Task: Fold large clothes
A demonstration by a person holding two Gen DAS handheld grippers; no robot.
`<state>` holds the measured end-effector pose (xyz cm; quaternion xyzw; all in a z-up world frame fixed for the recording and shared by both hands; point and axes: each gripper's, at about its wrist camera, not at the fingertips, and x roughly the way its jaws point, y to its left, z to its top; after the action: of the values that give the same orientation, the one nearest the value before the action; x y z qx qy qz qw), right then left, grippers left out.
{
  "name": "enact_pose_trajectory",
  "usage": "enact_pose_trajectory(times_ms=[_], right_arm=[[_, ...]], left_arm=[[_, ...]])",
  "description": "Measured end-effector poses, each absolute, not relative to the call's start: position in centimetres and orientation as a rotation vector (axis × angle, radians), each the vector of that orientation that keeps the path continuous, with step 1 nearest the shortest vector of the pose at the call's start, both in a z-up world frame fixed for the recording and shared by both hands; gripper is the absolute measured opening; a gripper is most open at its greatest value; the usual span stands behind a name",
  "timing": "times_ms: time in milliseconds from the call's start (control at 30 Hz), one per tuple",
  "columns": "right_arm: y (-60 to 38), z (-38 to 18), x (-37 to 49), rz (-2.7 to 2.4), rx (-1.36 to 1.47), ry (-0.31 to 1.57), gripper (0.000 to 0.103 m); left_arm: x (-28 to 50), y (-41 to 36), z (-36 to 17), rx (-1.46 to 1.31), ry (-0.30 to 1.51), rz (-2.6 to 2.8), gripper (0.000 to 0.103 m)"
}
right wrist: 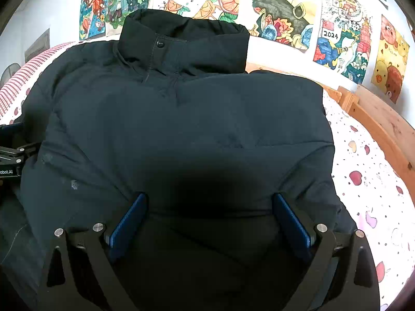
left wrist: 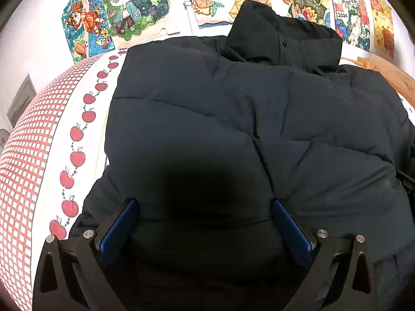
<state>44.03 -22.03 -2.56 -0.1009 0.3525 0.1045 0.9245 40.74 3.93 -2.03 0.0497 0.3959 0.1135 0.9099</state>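
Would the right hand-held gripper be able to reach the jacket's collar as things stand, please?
Probably yes: the right hand-held gripper is open over the black puffer jacket, and nothing lies between it and the collar.

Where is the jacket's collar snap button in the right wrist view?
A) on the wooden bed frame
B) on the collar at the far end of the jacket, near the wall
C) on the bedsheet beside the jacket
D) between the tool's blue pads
B: the snap button sits on the upright collar of the dark jacket, at its far end below the wall drawings.
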Motion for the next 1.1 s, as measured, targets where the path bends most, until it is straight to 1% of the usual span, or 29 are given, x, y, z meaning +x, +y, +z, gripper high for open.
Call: enact_pose_trajectory(times_ms=[133, 500, 667, 767, 833, 967, 1033, 1100], right_arm=[[-22.0, -3.0, 43.6, 0.206, -0.206, 0.691, 0.096], [-22.0, -2.9, 43.6, 0.199, -0.214, 0.695, 0.096], [-21.6, -2.4, 44.0, 0.198, -0.234, 0.737, 0.096], [-22.0, -0.9, 44.6, 0.228, -0.219, 0.82, 0.096], [-22.8, 0.9, 44.8, 0.253, -0.167, 0.814, 0.096], [-24.9, 4.8, 45.9, 0.14, -0.099, 0.662, 0.096], [-25.9, 6.5, 47.7, 0.077, -0.062, 0.598, 0.096], [-26.5, 7.7, 50.2, 0.052, -0.008, 0.577, 0.096]], left_arm=[[40.8, 4.0, -2.2, 0.095, 0.807, 0.231, 0.103], [40.4, 4.1, -2.4, 0.086, 0.797, 0.222, 0.103], [40.8, 4.6, -1.9, 0.06, 0.823, 0.201, 0.103], [41.3, 5.6, -0.4, 0.005, 0.862, 0.168, 0.103], [41.6, 6.1, 0.8, -0.005, 0.875, 0.162, 0.103], [42.6, 6.2, 4.7, 0.07, 0.785, 0.24, 0.103], [44.0, 5.9, 7.0, 0.113, 0.722, 0.264, 0.103], [45.8, 5.9, 8.7, 0.121, 0.677, 0.281, 0.103]])
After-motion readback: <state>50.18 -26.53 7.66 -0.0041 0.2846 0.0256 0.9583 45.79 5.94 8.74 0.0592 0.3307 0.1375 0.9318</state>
